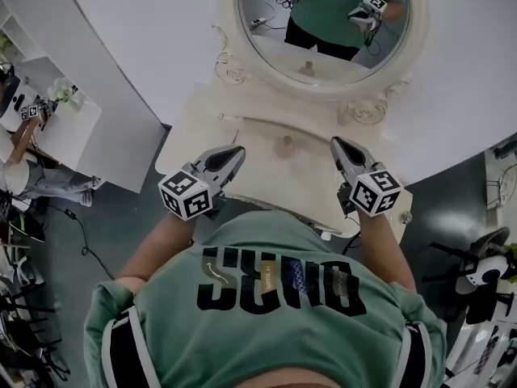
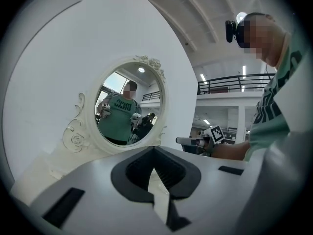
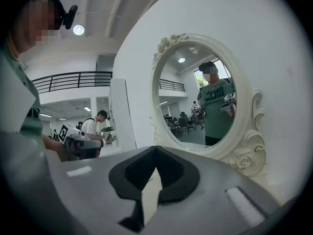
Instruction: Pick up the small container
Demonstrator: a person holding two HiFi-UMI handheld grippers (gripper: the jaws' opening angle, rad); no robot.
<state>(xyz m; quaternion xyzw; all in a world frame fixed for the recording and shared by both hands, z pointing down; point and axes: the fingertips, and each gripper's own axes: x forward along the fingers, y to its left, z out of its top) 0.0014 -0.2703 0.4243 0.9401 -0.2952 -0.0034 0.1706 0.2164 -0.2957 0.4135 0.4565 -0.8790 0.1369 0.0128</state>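
A small cream container (image 1: 284, 144) stands on the cream dressing table (image 1: 202, 124), just below the oval mirror (image 1: 323, 23). My left gripper (image 1: 236, 153) hovers over the table's front left, to the left of the container and apart from it. My right gripper (image 1: 338, 145) hovers to the container's right, also apart. Both point toward the mirror with jaws together and nothing between them. In the left gripper view my left gripper (image 2: 155, 151) faces the mirror (image 2: 129, 106). The right gripper view shows my right gripper (image 3: 155, 150) doing the same. Neither gripper view shows the container.
The mirror's carved frame (image 1: 230, 67) rises at the table's back against a curved white wall (image 1: 137, 47). A white desk (image 1: 60, 132) stands on the dark floor at far left, with cables nearby. Equipment (image 1: 485, 277) crowds the right edge. A drawer knob (image 1: 406, 217) juts out at front right.
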